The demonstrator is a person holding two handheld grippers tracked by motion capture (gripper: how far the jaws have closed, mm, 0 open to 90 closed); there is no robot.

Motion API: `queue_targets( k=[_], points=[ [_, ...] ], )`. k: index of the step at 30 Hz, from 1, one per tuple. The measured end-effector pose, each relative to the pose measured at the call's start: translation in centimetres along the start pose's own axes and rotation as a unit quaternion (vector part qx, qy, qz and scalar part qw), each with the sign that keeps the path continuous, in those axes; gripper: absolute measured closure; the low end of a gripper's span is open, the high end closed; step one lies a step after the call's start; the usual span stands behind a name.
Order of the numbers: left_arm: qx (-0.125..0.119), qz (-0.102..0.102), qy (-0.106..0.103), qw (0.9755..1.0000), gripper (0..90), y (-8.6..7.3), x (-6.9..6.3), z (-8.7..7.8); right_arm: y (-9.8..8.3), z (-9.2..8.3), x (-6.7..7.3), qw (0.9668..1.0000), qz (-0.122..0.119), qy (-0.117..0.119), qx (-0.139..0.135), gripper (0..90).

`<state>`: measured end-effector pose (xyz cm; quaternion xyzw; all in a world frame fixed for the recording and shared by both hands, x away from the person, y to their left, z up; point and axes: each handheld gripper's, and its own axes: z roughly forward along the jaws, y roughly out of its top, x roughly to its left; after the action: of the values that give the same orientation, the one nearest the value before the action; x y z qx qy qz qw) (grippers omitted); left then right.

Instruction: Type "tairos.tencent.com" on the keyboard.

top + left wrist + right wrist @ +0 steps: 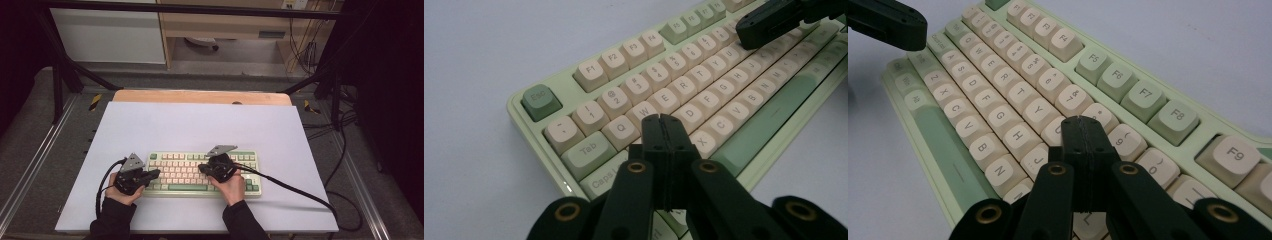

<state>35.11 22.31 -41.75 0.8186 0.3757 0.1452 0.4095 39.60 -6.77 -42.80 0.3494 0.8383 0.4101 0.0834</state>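
On the near middle of the pale lilac table mat lies a pale green keyboard with cream and green keycaps. Over its left end, the left gripper has its black jaws pressed together on nothing, tips above the A and S keys. Over the right half, the right gripper is likewise closed and empty, tips near the I and K keys.

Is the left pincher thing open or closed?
Closed. In the left gripper view, the left hand-held gripper has its two black jaws pressed together with no gap, tips above the keyboard near the letter keys.
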Motion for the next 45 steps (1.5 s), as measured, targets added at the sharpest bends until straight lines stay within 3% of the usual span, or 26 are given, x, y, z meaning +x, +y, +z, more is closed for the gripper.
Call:
queue_targets(
  k=[11,32,45],
  points=[
    [0.0,0.0,0.0,1.0,89.9,0.0,0.0,0.0,-0.1,0.1,0.0,1.0,-0.005,-0.005,0.005,90.0],
    [-0.001,0.002,0.002,1.0,89.9,0.1,0.0,-0.2,0.4,-3.2,0.2,0.9998,-0.021,-0.001,0.005,90.0],
    [-0.002,0.004,0.0,1.0,89.9,0.3,-0.4,0.0,-1.3,-5.4,-1.1,1.0,-0.007,0.005,0.002,90.0]
  ],
)
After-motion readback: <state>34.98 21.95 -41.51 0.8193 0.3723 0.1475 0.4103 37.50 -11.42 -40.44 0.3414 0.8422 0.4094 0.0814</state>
